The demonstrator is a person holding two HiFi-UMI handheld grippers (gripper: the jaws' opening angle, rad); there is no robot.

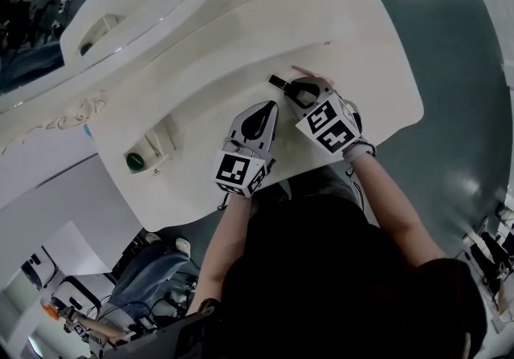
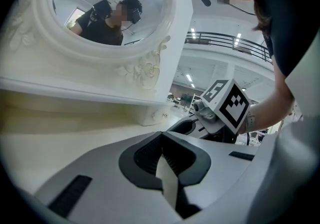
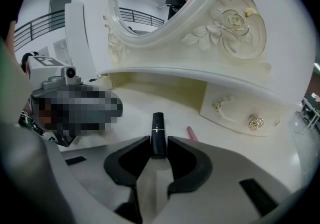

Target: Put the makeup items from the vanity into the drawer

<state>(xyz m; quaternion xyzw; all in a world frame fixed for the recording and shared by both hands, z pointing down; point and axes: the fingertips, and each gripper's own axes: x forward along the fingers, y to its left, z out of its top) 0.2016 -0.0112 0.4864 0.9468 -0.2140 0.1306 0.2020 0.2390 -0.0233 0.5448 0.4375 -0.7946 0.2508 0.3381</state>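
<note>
Cream-white vanity top (image 1: 209,84), oval mirror in a carved floral frame (image 3: 150,2) along its back edge.

Right gripper (image 3: 158,143): jaws clamped on a black lipstick tube with a thin gold band (image 3: 158,130). The tube points toward the mirror, in front of its base. Cannot tell whether it is lifted or resting on the top.

Thin pink stick, pencil-like (image 3: 191,133): lies flat on the top just right of the lipstick, also in front of the mirror. Not gripped.

Left gripper (image 2: 162,143): jaws together, nothing between them. Held low over the top, beside the right gripper and on the near side from the mirror.

Small cream drawer front with a gilt rose knob and scroll handle (image 3: 235,110): under the mirror's right end. Looks shut.

Round green thing (image 1: 135,161): sits in a small cream box-like compartment (image 1: 157,140) at the mirror's left end. Cannot tell whether that is an open drawer.

Progress, as judged:
- Early stage. One item is in hand and none is clearly in a drawer, unless the green thing counts.
- To do: open a drawer or reach an open one, put the lipstick in, then fetch the pink stick.
- The free left gripper looks best placed to pull the drawer.
</note>
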